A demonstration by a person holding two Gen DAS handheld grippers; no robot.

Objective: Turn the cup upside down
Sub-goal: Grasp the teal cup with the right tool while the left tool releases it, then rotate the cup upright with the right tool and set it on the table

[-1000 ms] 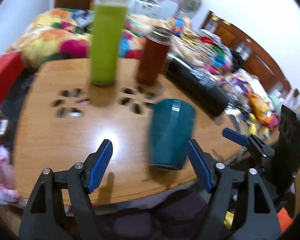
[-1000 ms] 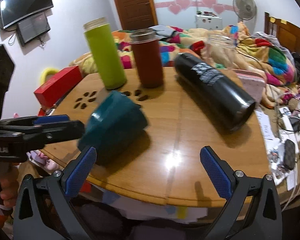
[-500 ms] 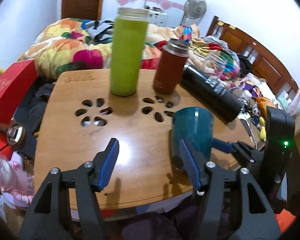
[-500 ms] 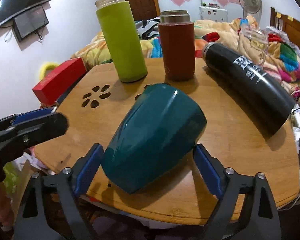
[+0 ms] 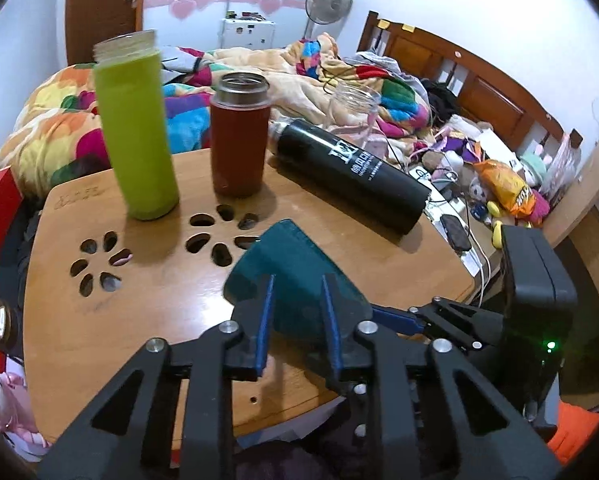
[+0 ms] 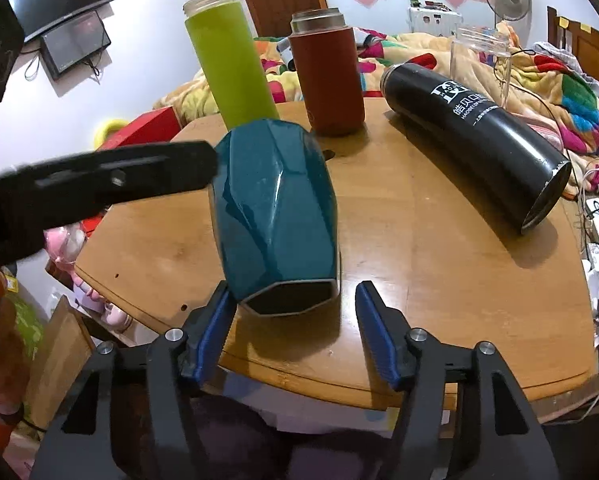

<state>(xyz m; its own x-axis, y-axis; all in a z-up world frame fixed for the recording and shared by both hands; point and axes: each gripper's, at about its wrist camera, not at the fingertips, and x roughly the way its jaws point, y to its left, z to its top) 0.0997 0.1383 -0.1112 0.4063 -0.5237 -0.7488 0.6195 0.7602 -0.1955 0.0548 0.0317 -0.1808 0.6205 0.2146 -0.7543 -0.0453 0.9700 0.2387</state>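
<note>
The teal faceted cup (image 6: 275, 216) is tilted above the round wooden table (image 6: 419, 264), its hexagonal end toward the right wrist camera. In the left wrist view the cup (image 5: 295, 276) sits between the blue pads of my left gripper (image 5: 297, 300), which is shut on it. My right gripper (image 6: 291, 320) is open, its pads on either side of the cup's near end, not pressing it. The left gripper's black arm (image 6: 99, 176) crosses the right wrist view at the left.
On the table stand a green bottle (image 5: 135, 128) and a brown-red flask (image 5: 239, 136); a black flask (image 5: 351, 172) lies on its side at the right. A bed with a colourful quilt (image 5: 59, 128) lies behind. A red box (image 6: 147, 128) is at the left.
The cup was loose and tipping between open grippers; the left gripper has closed on it and holds it tilted. The right gripper has narrowed around its near end.
</note>
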